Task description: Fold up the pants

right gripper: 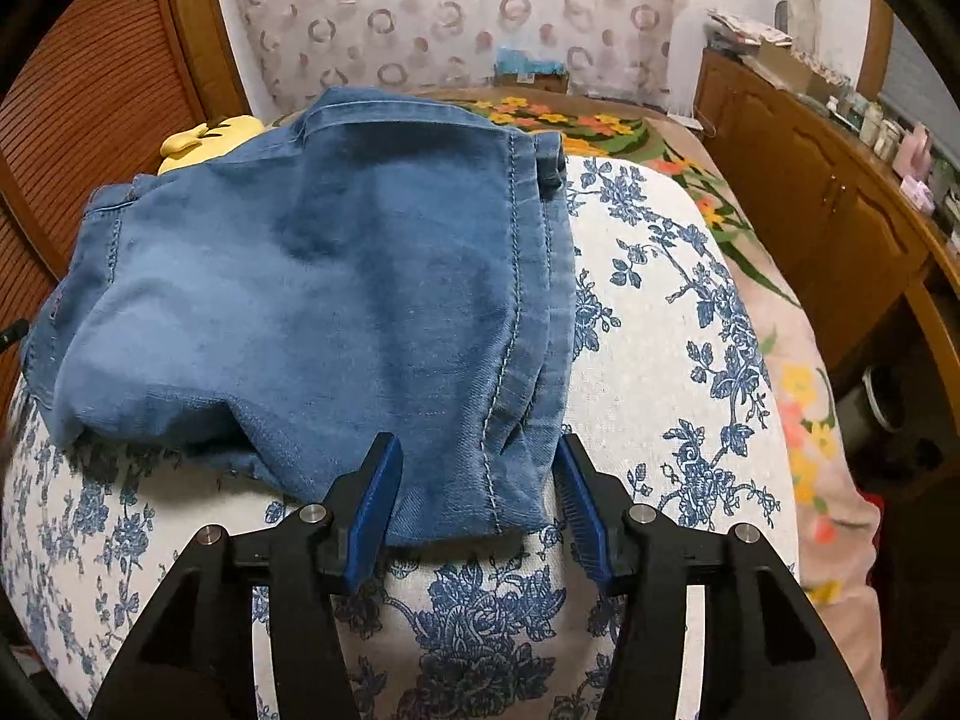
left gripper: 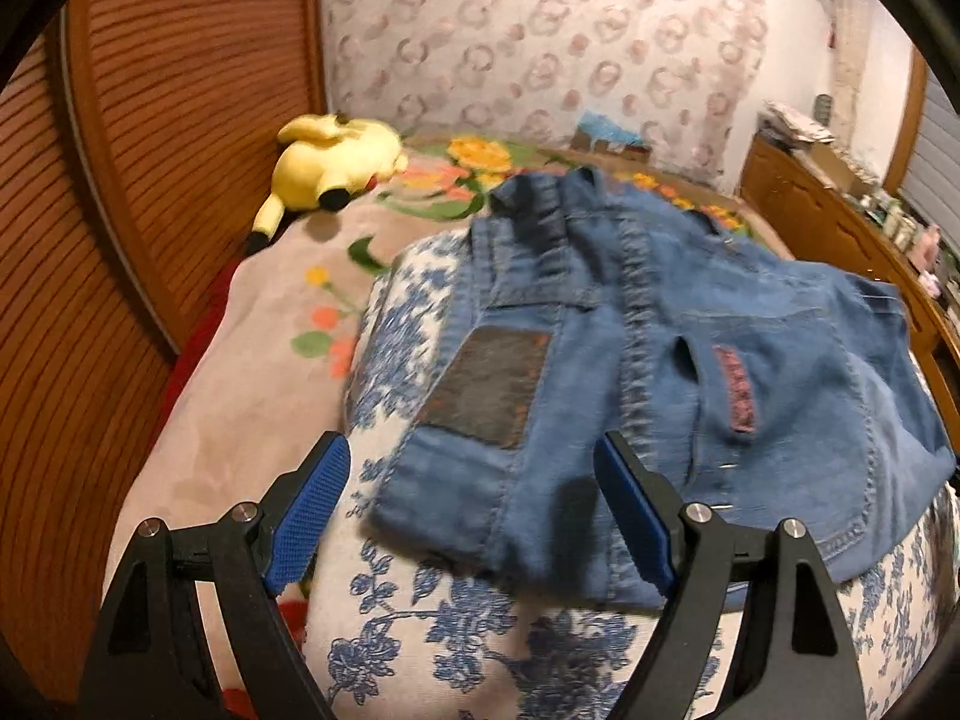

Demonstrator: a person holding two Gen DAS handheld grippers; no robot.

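Floral-print bed (right gripper: 648, 324) carries folded pants (right gripper: 336, 300). Right gripper (right gripper: 480, 480) fingers straddle the near corner, parted, unpressed. Left gripper (left gripper: 474, 480) gapes wide, empty.

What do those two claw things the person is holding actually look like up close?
The left gripper and right gripper look alike. Each has two angular black arms with triangular cut-outs and round silver pins at the joints. Each arm ends in a flat blue pad with fine ridged texture. No cables, sleeves or hands show.

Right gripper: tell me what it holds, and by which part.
Nothing. The right gripper stands open, its pads clear of the jeans, whose near corner lies between them on the floral cloth.
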